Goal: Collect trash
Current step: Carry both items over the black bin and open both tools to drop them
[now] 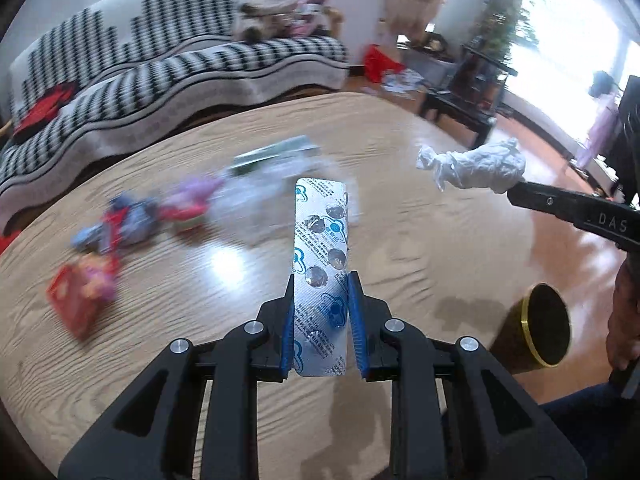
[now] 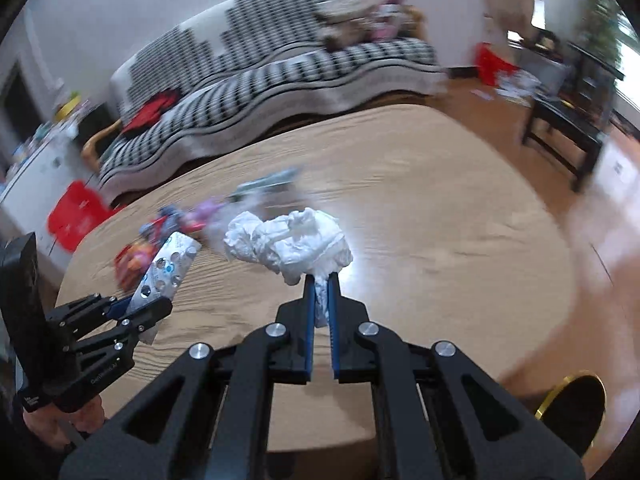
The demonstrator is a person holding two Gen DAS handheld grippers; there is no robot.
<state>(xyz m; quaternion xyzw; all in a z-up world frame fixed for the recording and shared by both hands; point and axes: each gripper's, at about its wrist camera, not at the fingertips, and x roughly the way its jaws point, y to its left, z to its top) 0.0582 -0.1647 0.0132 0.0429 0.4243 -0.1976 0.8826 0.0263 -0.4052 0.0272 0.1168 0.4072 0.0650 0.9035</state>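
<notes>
My left gripper is shut on a silver pill blister strip, which sticks out forward above the oval wooden table. In the right wrist view the same strip shows at the left in the left gripper. My right gripper is shut on a crumpled white tissue, held above the table. In the left wrist view the tissue hangs at the right. A black bin with a gold rim stands off the table's near right edge; its rim shows low right in the right wrist view.
Blurred wrappers lie on the table's left side: a red packet, a blue-red wrapper, a pink one, clear plastic and a green-white box. A striped sofa stands behind. A dark low table is at the right.
</notes>
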